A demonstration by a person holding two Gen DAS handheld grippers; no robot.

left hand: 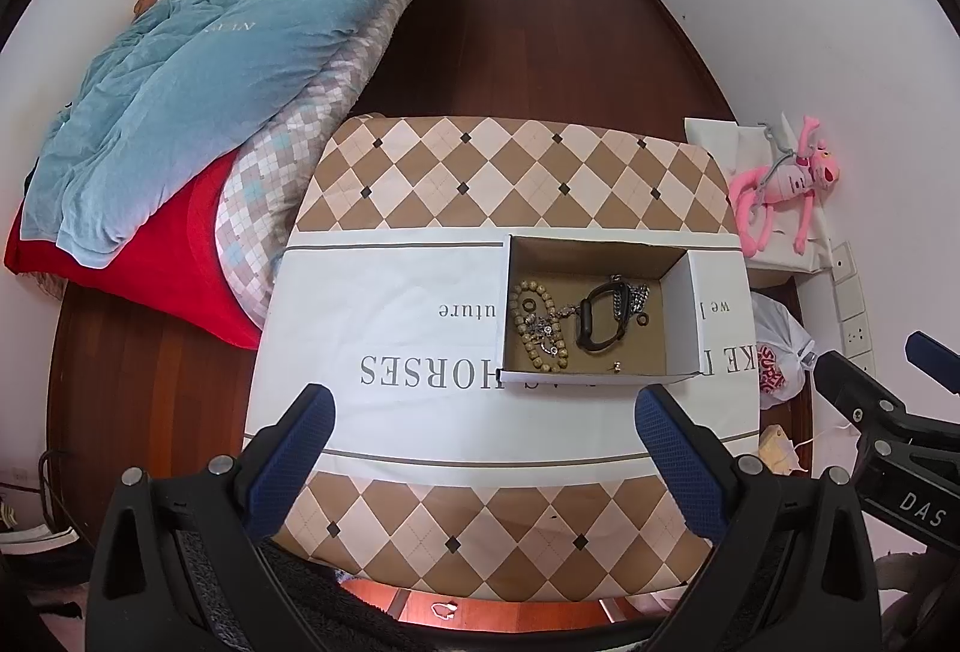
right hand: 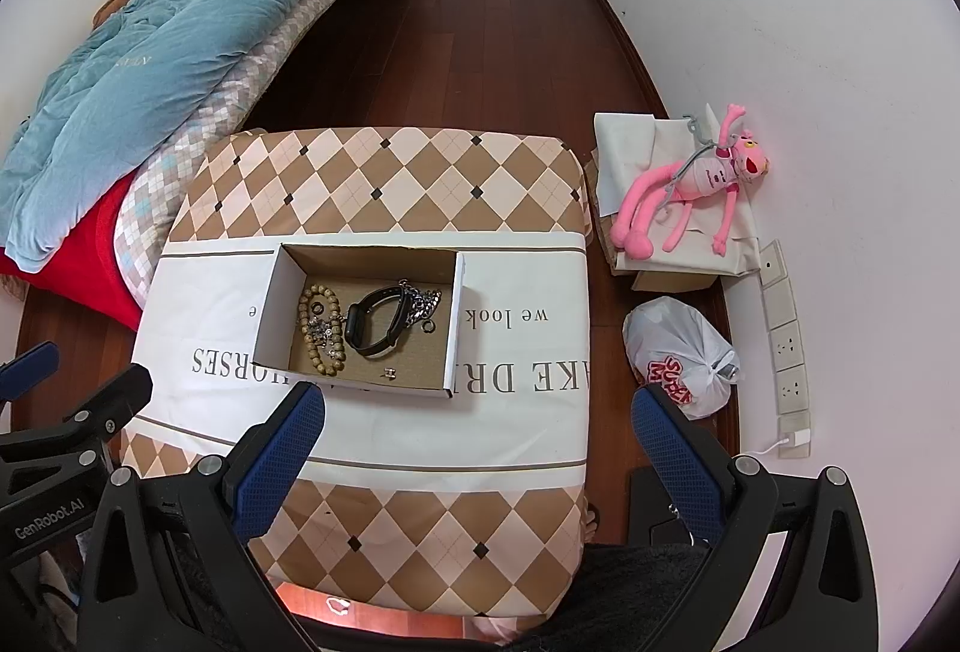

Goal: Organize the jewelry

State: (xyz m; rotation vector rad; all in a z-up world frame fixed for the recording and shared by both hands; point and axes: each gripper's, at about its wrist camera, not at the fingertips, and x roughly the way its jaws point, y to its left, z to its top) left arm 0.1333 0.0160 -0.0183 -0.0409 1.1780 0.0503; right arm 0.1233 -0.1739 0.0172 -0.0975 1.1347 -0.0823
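Observation:
An open cardboard box (left hand: pixel 684 313) (right hand: pixel 273 304) stands on a table covered with a checked cloth (left hand: pixel 456 172) (right hand: pixel 384 184). Inside lie a wooden bead bracelet (left hand: pixel 536 326) (right hand: pixel 318 331), a black smart band (left hand: pixel 600 322) (right hand: pixel 375 325), a silver chain (left hand: pixel 639 298) (right hand: pixel 423 301), small rings and a tiny earring (left hand: pixel 616 366) (right hand: pixel 390 373). My left gripper (left hand: pixel 483 412) is open and empty, near the box's front wall. My right gripper (right hand: pixel 477 415) is open and empty, in front of the box's right corner.
A bed with a blue quilt (left hand: pixel 198 69) (right hand: pixel 156 57) and red blanket is on the left. A pink plush toy (left hand: pixel 780 190) (right hand: pixel 696 184) on a box and a white plastic bag (right hand: pixel 684 358) are by the right wall. Dark wood floor lies beyond the table.

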